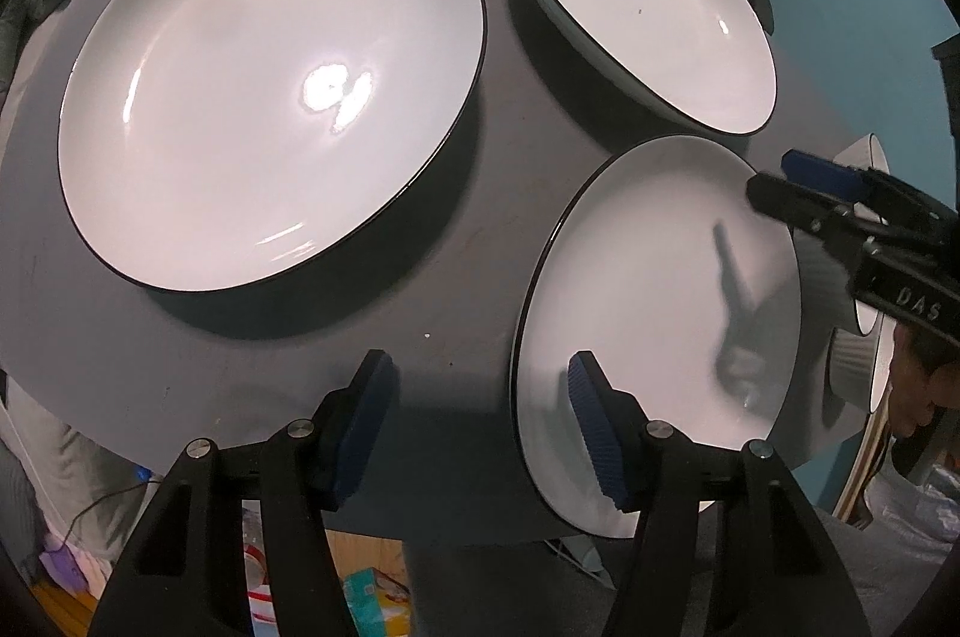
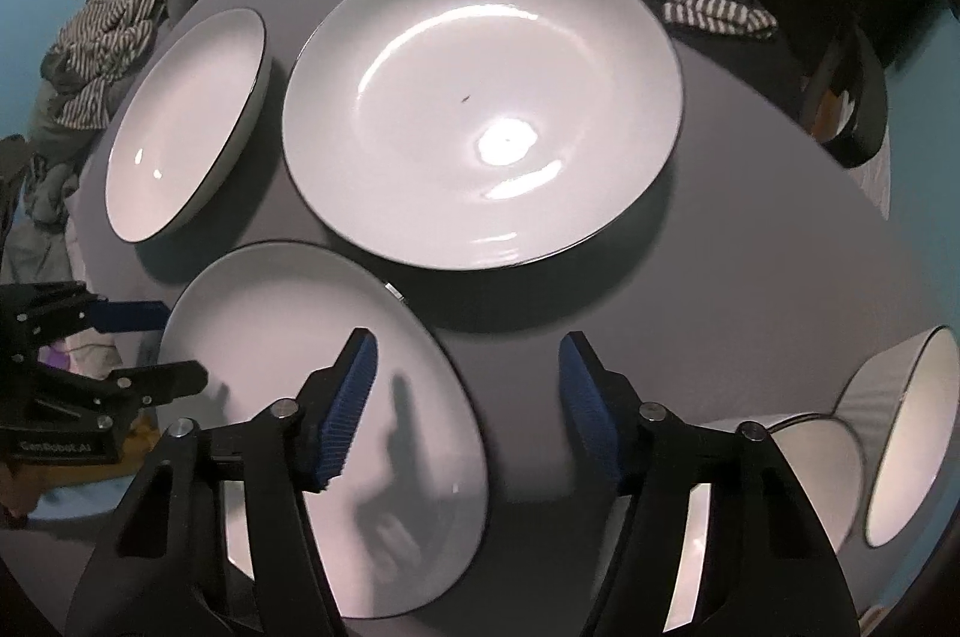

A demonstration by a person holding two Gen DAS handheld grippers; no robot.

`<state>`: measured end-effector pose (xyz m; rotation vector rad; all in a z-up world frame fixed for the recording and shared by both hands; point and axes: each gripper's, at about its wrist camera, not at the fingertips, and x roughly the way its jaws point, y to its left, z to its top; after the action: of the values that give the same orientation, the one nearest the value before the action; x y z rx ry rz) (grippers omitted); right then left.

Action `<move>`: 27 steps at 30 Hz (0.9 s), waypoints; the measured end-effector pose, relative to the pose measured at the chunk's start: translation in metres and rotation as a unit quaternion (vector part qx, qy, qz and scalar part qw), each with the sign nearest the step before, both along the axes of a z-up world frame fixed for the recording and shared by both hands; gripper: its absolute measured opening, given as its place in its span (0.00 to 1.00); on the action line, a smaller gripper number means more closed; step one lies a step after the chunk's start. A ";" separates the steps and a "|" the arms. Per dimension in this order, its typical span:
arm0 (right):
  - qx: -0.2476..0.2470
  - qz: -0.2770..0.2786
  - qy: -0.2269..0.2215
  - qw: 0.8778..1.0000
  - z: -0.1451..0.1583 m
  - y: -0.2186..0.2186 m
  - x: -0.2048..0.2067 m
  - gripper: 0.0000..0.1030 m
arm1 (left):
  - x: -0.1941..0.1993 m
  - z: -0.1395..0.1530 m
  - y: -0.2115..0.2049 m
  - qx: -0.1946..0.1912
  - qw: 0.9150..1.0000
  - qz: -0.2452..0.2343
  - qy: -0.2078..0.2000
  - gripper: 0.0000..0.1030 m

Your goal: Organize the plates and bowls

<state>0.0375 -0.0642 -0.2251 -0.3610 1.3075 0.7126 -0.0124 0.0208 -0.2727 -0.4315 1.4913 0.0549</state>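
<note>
Three white plates with dark rims lie on a grey table [image 1: 468,277]. The large plate [image 1: 270,96] [image 2: 480,114] and a deeper medium plate [image 1: 648,6] [image 2: 186,126] sit farther off. The small plate [image 1: 660,307] [image 2: 324,427] lies nearest. My left gripper [image 1: 480,427] [image 2: 168,346] points down and straddles its left rim, one finger over the plate and one over the table. My right gripper [image 2: 474,409] [image 1: 780,184] straddles the opposite rim in the same way. On both, the pads stand apart from the rim, open. Both cast shadows on the plate.
White ribbed bowls [image 2: 900,439] [image 1: 864,355] stand at the table's right end. A chair with striped cloth [image 2: 708,6] is behind the table, and a heap of clothes [image 2: 120,36] lies at the far left. Below the near table edge are boxes on the floor [image 1: 372,595].
</note>
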 end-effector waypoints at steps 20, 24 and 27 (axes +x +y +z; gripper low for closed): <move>-0.024 0.039 0.026 0.999 -0.025 0.021 -0.014 0.43 | 0.007 -0.005 0.024 -0.012 1.000 -0.006 -0.001 0.60; -0.025 0.025 0.040 0.999 -0.027 0.014 -0.012 0.35 | 0.007 -0.010 0.030 -0.015 1.000 -0.008 0.005 0.60; -0.035 0.026 0.041 0.998 -0.026 0.016 -0.013 0.34 | 0.004 -0.008 0.027 -0.018 1.000 -0.008 0.008 0.60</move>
<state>0.0244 -0.0484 -0.2511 -0.4277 1.4072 0.7336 -0.0084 0.0478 -0.2803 -0.4497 1.5141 0.0189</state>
